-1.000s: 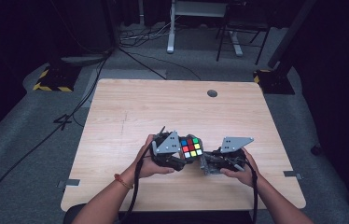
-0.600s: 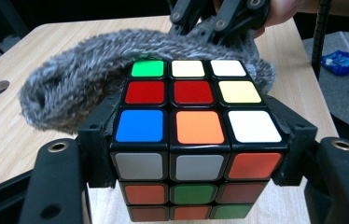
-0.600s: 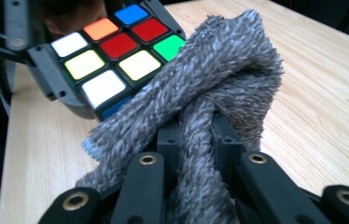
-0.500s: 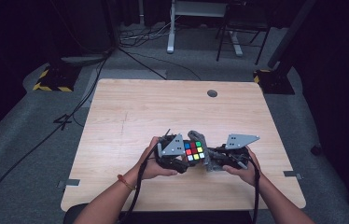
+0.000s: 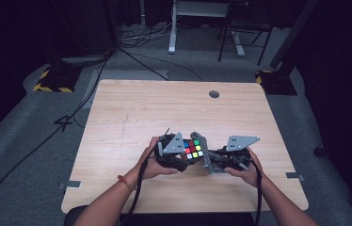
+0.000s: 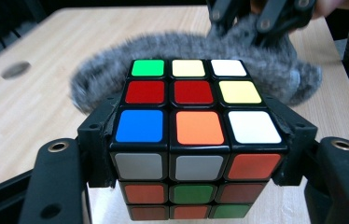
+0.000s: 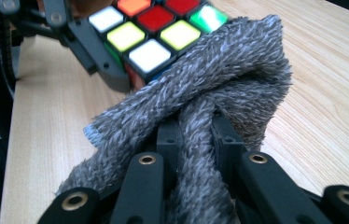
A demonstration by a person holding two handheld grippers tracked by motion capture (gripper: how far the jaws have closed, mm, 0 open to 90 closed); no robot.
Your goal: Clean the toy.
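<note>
On table [image 5: 132,113]: one cube [image 6: 193,135] clenched by left claw [image 6: 193,154]; one grey cloth [image 7: 219,98] clenched by right claw [image 7: 196,140]

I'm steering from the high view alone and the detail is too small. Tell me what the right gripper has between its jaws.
Observer: The right gripper is shut on a fuzzy grey cloth, seen in the right gripper view.
Operator: Report the cube's grip.
Observer: The left gripper clamps the cube by two opposite sides.
Operator: Say where the cloth sits against it.
Observer: The cloth lies against the cube's far side, level with its top face, which is left uncovered.
</note>
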